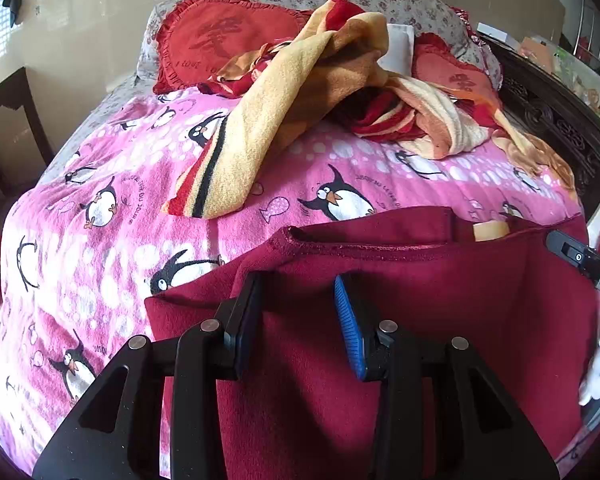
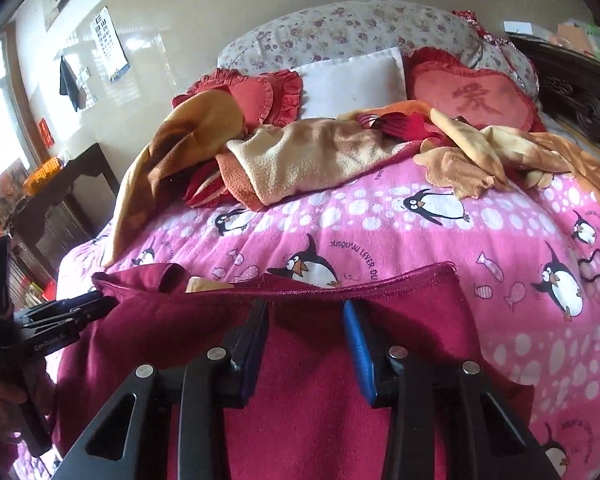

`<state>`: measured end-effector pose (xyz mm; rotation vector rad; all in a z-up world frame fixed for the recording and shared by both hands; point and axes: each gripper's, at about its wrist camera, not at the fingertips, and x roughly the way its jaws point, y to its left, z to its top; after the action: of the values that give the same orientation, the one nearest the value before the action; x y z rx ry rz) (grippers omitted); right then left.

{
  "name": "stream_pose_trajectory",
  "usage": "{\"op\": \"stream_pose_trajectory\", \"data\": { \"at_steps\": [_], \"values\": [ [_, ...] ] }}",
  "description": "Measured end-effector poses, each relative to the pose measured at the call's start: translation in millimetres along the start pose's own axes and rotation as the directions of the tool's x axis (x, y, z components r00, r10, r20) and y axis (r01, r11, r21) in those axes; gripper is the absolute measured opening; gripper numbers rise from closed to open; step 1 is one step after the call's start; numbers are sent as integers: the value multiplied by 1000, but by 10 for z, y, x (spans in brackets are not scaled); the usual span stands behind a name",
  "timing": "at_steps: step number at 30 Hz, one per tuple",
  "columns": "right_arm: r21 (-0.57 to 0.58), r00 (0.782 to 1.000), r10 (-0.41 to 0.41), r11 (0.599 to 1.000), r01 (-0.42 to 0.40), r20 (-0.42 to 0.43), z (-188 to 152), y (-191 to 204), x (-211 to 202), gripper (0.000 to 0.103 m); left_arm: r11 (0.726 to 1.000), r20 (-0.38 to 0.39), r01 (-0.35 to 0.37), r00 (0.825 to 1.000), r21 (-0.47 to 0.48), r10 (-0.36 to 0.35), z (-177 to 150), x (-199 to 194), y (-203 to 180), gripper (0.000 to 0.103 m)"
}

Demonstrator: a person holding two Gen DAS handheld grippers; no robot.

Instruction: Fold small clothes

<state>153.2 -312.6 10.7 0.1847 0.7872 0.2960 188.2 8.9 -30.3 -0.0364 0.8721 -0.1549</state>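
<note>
- Left wrist view: the dark red garment (image 1: 440, 312) lies flat on the pink penguin blanket (image 1: 112, 184), right under and ahead of the left gripper (image 1: 296, 320).
- The left gripper's jaws are spread apart. Nothing is between them; the red cloth lies below them, not pinched.
- The garment's stitched hem (image 1: 364, 249) runs side to side, just past the fingertips. Its long way goes left to right across the view.
- The garment's left corner is near this gripper, a little to its left, so the left hand is the nearer one for that side.
- The right gripper (image 1: 580, 260) peeks in at the far right, over the garment's other end.
- Beyond the hem there is bare pink blanket, then the striped yellow towel (image 1: 260, 128), so I think there is some room to fold forward.

- Right wrist view: the same dark red garment (image 2: 300, 380) fills the bottom, under the right gripper (image 2: 306, 340).
- This gripper's jaws are also spread, with no cloth held between them.
- The hem (image 2: 340, 290) lies just ahead, side to side, and ends in a corner to the right.
- The left gripper (image 2: 60, 320) sits at the garment's left end.
- Open blanket lies ahead and to the right; the cream towel (image 2: 312, 152) is well apart.
</note>
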Motion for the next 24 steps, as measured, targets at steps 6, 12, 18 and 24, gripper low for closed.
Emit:
{"op": "stream_pose_trajectory", "data": {
  "at_steps": [6,12,18,24],
  "values": [
    [11,999,-38,999,37,26,-29,-64,-328,37,998,48,15,999,-53,-12,63,-215,86,37],
    [82,996,-83,993,84,-12,-90,-318,-238,37,991,-33,5,999,-137,-10,86,98,233,39],
    [44,993,-107,993,109,-51,9,-279,-155,37,994,-26,-11,1000,-110,8,88,43,198,40],
    [49,999,-53,997,53,1,26,-50,-543,39,993,-19,-15,1000,-121,13,43,-107,245,40]
  ]
}}
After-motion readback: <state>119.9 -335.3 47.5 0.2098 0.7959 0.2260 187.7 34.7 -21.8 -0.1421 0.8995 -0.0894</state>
